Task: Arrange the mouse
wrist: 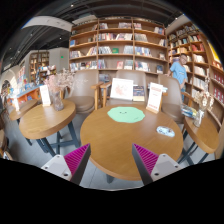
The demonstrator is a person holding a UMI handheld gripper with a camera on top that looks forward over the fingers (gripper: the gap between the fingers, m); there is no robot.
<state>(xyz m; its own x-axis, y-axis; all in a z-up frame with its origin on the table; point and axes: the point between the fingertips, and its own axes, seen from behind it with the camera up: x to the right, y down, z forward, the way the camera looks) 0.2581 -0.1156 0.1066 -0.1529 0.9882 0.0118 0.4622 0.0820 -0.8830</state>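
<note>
— Progress on the job, how did it look?

— Barely begun, by my reading. The tool point(109, 160) stood wide open with nothing between its pink pads point(76, 158), held back from the near edge of the round wooden counter point(120, 145).

— And the mouse?

— I could not pick one out with any confidence. A small dark-and-pale object point(165, 131) lay on the counter, beyond the right-hand finger and near the rim; that might have been it, though it was too small to tell. A round green mat point(126, 114) sat near the counter's middle, well apart from that object.

— So the mat was where it belonged?

— Probably, as a guess. Nothing rested on the mat, so the reaching, the grasping and the placing all seemed left to do.

— Anything else about?

— Upright display cards point(155, 97) at the far side, a second round counter point(45, 120) off to the left, bookshelves point(115, 45) behind, and a person point(179, 72) standing by them.
</note>
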